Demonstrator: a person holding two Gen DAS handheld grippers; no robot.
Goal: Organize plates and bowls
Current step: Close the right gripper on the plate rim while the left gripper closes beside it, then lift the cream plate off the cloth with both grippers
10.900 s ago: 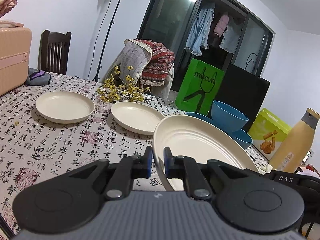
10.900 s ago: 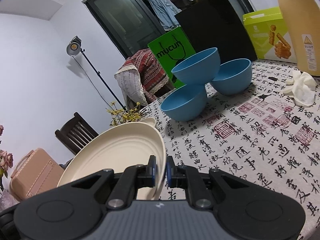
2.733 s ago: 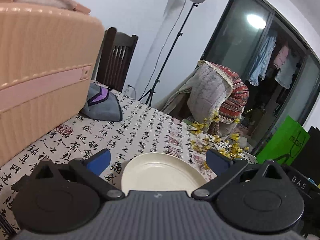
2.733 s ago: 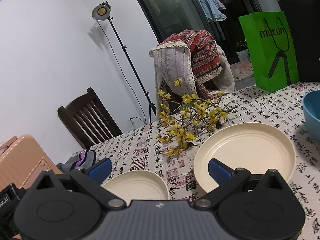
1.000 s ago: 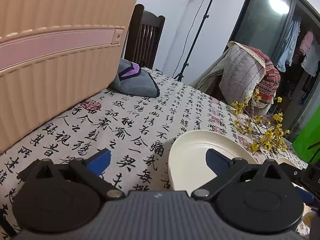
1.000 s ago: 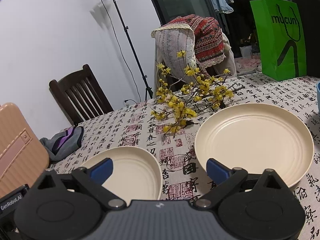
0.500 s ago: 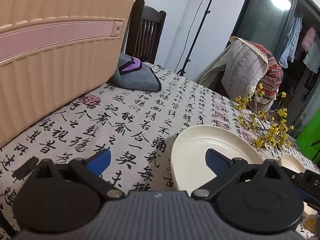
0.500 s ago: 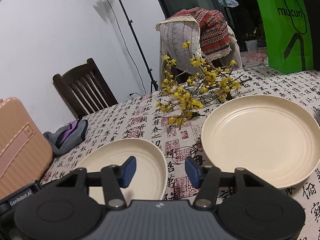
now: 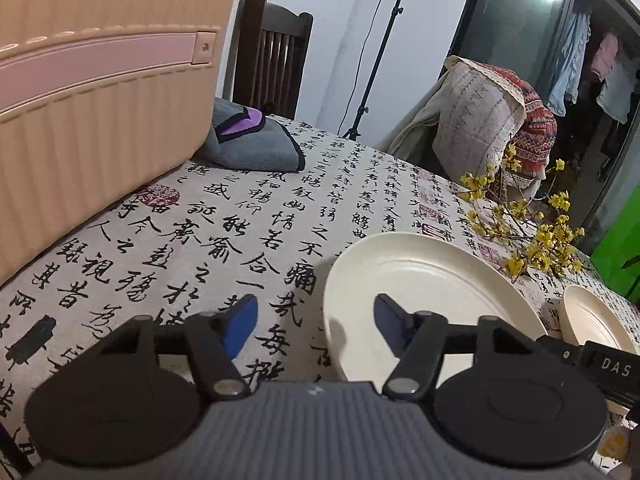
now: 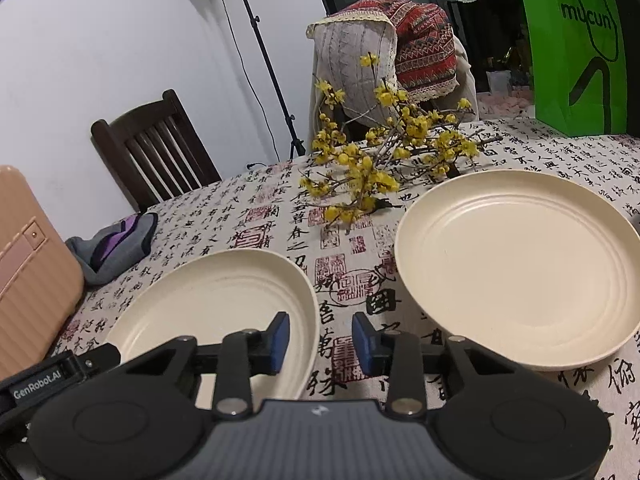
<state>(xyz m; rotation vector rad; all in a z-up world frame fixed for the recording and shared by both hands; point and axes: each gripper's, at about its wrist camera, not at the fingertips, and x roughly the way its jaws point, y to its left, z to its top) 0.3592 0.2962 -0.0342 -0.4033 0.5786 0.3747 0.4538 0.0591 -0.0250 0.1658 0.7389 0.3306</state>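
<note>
Two cream plates lie on the script-print tablecloth. In the left wrist view the near plate [image 9: 424,292] lies just ahead, and my left gripper [image 9: 314,326] is open astride its left rim; a second plate [image 9: 592,320] shows at the right edge. In the right wrist view my right gripper [image 10: 320,344] is partly open astride the right rim of the near plate [image 10: 216,296]. The second plate [image 10: 516,260] lies apart to the right. Neither gripper holds anything. No bowls are in view.
A peach suitcase [image 9: 92,80] stands close on the left. A grey-purple cloth [image 9: 252,140] lies beyond it. Yellow flower branches [image 10: 376,168] lie behind the plates. A green bag [image 10: 576,48], a dark chair [image 10: 156,156] and a draped chair [image 10: 384,44] are farther back.
Both grippers have narrowed their jaws around the near plate's opposite rims. The left one narrowed from wide open in the last half second; the right one narrowed a little more.
</note>
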